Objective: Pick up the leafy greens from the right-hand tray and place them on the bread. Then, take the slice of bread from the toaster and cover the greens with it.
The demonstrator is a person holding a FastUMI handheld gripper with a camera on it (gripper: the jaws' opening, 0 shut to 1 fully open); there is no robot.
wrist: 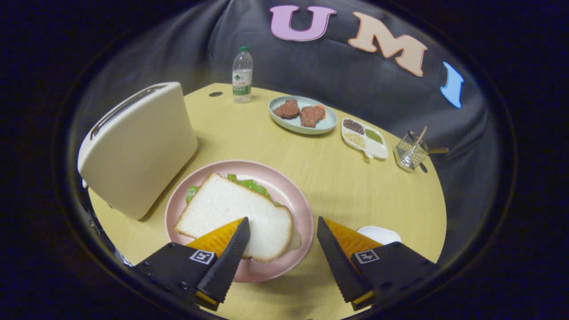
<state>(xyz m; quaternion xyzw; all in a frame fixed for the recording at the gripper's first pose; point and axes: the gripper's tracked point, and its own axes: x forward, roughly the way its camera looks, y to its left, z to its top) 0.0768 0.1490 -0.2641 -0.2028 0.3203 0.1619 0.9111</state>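
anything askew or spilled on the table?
Nothing spilled. Top bread slice sits skewed on the pink plate, leafy greens poking out its far edge. Gripper is open, holding nothing.
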